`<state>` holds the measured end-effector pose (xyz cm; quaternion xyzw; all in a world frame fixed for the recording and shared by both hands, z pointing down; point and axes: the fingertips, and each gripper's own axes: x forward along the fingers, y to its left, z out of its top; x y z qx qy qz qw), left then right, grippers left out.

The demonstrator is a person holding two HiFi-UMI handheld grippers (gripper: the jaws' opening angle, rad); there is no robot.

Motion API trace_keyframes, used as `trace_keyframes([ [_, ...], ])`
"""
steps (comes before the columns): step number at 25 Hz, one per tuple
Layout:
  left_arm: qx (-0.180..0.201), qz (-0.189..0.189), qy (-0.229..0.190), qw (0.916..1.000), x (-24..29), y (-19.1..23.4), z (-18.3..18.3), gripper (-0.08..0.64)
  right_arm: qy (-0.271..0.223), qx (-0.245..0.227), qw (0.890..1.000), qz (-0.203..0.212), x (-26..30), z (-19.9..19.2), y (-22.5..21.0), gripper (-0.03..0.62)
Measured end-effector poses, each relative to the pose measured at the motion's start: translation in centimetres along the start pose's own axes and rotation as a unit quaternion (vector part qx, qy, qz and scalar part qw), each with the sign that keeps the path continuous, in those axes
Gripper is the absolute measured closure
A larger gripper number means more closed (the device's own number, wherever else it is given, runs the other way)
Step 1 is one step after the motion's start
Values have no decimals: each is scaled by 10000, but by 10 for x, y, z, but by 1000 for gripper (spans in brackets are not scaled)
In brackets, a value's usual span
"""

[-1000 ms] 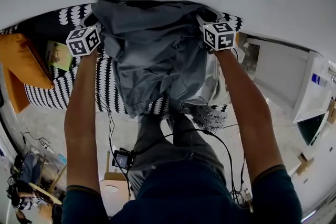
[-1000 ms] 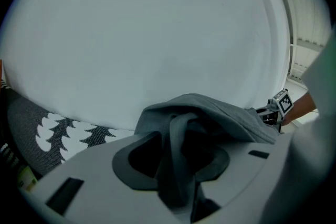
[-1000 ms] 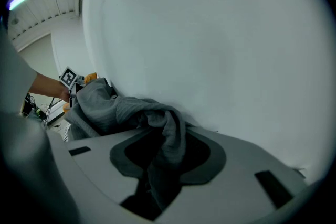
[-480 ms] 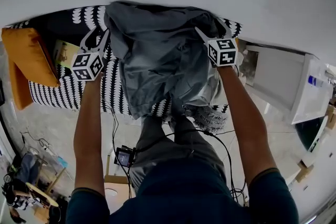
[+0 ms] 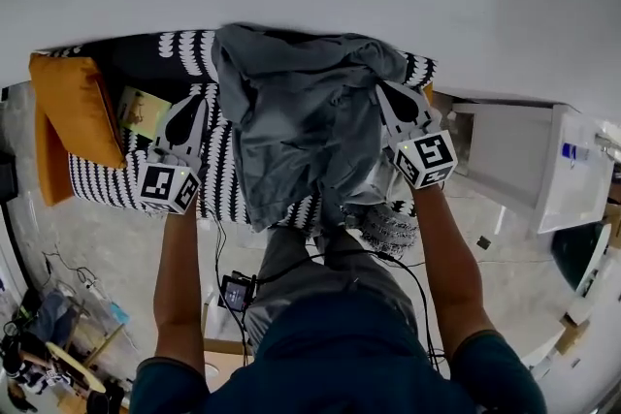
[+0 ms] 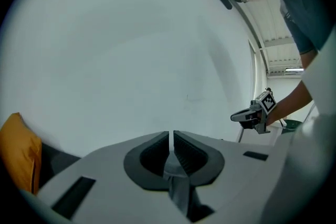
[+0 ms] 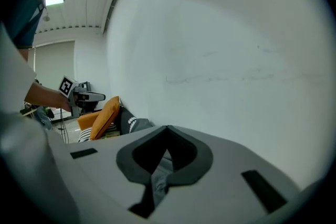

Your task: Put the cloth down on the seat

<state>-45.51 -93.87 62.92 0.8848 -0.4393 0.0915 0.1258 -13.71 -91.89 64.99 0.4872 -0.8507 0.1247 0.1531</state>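
Note:
The grey cloth (image 5: 296,126) lies crumpled over the back and seat of the black-and-white patterned sofa (image 5: 218,175), and one end hangs over its front edge. My left gripper (image 5: 199,97) is left of the cloth and apart from it. Its jaws have just been closing, and in the left gripper view they (image 6: 171,136) stand together with only a hairline slit and nothing between them. My right gripper (image 5: 385,94) is at the cloth's right edge. Its jaws (image 7: 167,131) have just closed on nothing. Both gripper views face the white wall.
An orange cushion (image 5: 73,111) and a greenish book (image 5: 141,107) lie on the sofa's left end. A white cabinet (image 5: 505,160) stands to the right. The person's legs, a grey knitted shoe (image 5: 388,226), cables and a small device (image 5: 236,291) are below.
Both grippers let go of the cloth's top corners, opened, drew back towards the person and closed again. The cloth stayed on the sofa.

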Motion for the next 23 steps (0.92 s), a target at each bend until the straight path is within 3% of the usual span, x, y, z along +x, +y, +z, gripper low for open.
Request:
trace_keyframes([
  [10, 377, 66, -594, 9975, -60, -53, 83, 531, -939, -365, 9946, 254, -68, 104, 44, 578],
  [23, 763, 15, -908, 9929, -120, -130, 147, 531, -1514, -500, 9862, 453, -166, 162, 76, 578],
])
